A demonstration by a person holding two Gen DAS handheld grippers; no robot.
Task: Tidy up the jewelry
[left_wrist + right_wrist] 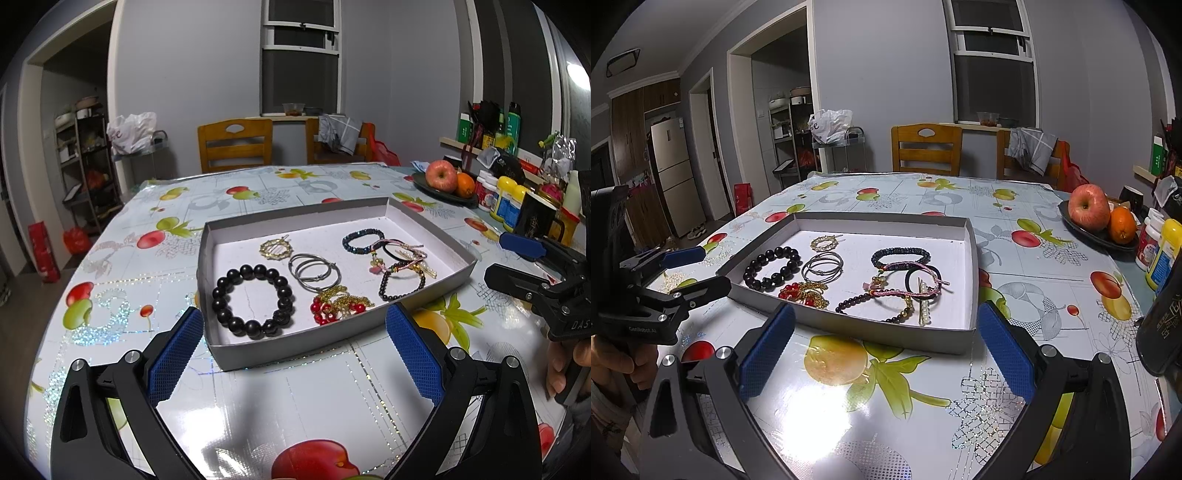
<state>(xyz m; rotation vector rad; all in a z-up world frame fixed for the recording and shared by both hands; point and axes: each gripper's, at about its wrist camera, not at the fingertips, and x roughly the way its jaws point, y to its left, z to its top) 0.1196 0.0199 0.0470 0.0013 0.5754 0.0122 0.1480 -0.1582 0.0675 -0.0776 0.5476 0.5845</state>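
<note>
Both my left gripper point(293, 326) and right gripper point(886, 323) gape wide, empty, hovering short of the shallow box point(973, 280). Inside it, the black bead bracelet point(253, 301) and hoops point(314, 275) lie apart; the bracelets on the right point(910, 286) are tangled. Sorting looks barely begun.

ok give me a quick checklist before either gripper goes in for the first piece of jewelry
1. Left gripper open and empty: ok.
2. Right gripper open and empty: ok.
3. Both short of the tray, near wall between fingers and jewelry: ok, must clear it.
4. Black bead bracelet lies alone, easy first pick: ok.
5. Bracelets and hair tie on the right overlap in a tangle: not ok for a single-item grasp.
6. Red and gold chain touches the silver hoops: not ok, may drag.
7. Where sorted pieces go: cannot tell.
</note>
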